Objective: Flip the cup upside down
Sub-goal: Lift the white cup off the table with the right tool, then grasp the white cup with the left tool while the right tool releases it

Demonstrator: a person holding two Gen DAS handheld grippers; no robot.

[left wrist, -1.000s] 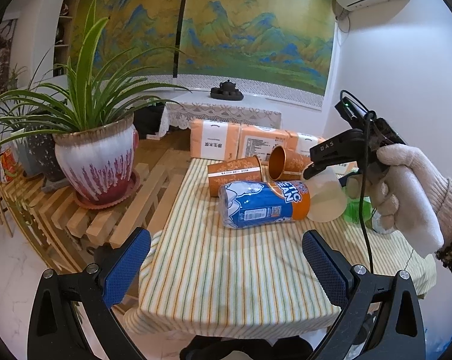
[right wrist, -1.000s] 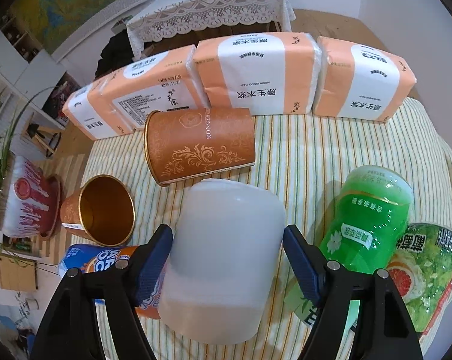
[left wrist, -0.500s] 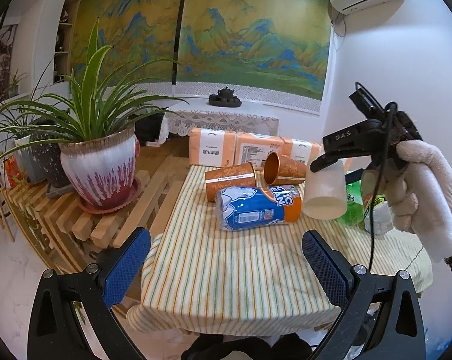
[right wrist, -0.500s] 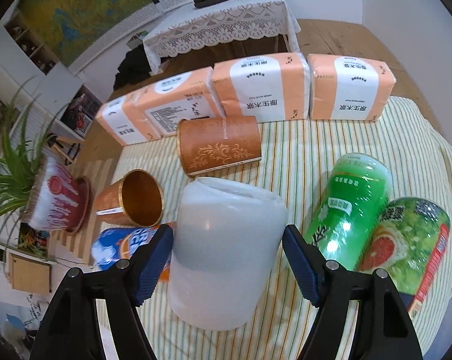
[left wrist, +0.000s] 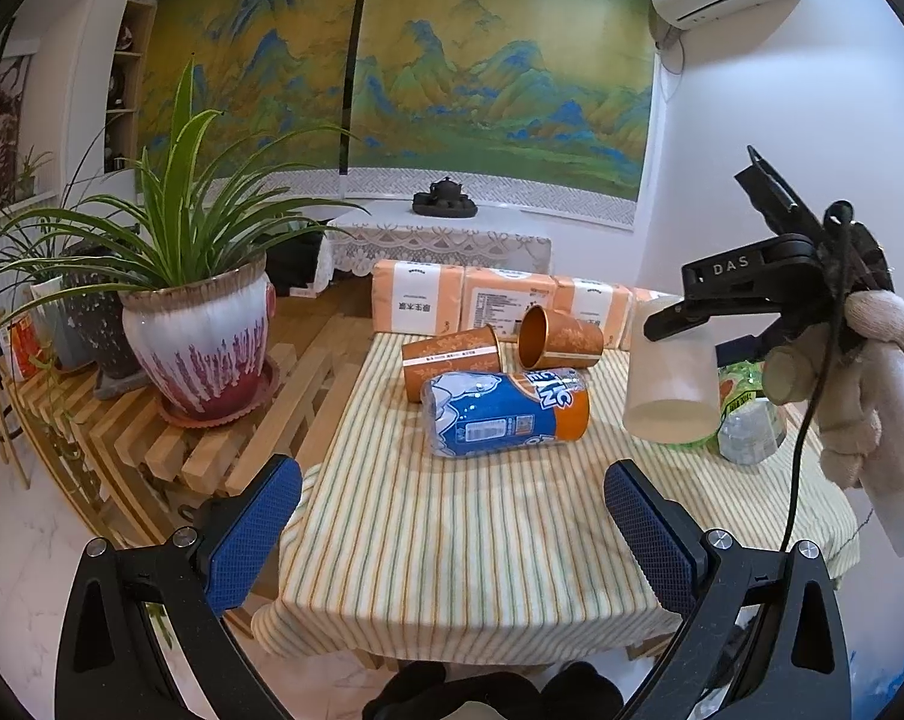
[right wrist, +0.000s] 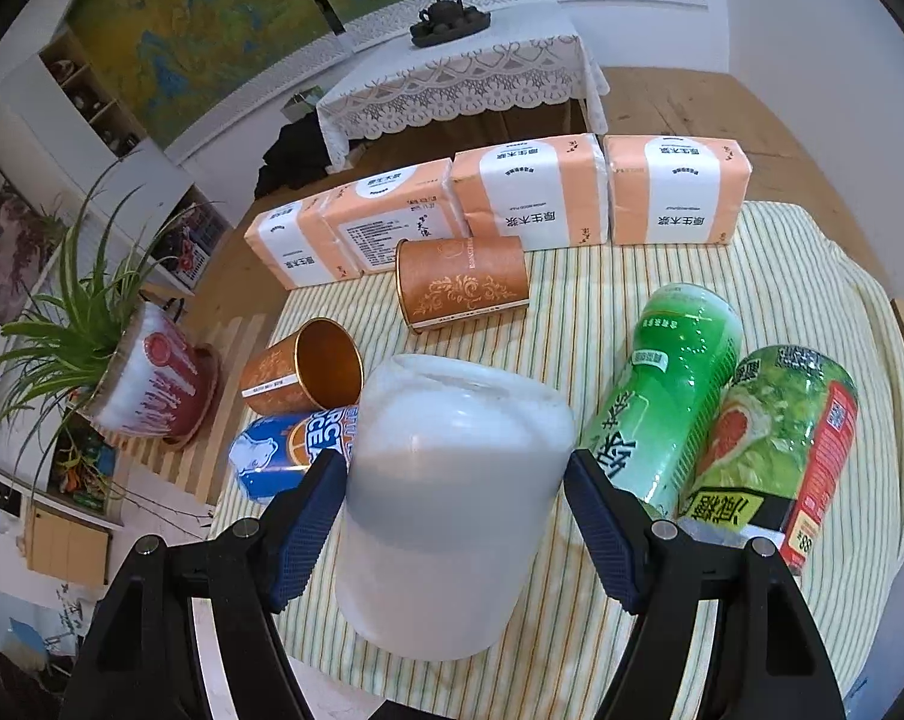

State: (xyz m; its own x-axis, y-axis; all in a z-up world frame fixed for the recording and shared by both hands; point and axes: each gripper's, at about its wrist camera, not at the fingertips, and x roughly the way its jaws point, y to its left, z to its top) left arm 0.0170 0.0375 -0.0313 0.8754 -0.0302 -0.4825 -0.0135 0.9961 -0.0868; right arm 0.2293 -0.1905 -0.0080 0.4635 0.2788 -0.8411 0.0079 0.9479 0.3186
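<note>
The right gripper (right wrist: 454, 516) had its two blue pads closed against opposite sides of the frosted white cup (right wrist: 452, 498), holding it clear of the striped table (left wrist: 481, 528) above the right side. From the left wrist view the cup (left wrist: 670, 384) hung with its wide open mouth facing down and slightly toward the front edge, so the flip looked mostly made; what remained, by my reading, was to bring it down and set it on its rim. Gripping across the body rather than the rim probably left the mouth free to meet the cloth flat.

The left gripper (left wrist: 452, 534) hovered off the front edge with its jaws spread wide and nothing between them, seemingly kept back out of the way.

Room was uneven. Toward the back edge stood a row of tissue packs (right wrist: 529, 198), and before them lay two copper cups (right wrist: 460, 282) on their sides. A blue and orange can (left wrist: 505, 414) lay near the middle. Two green cans (right wrist: 685, 384) lay just right of the held cup, close to the right edge. Whether the cup's wall touched the nearer green can could not be told. The broad bare stretch of cloth along the front edge seemed the easiest landing place.
</note>
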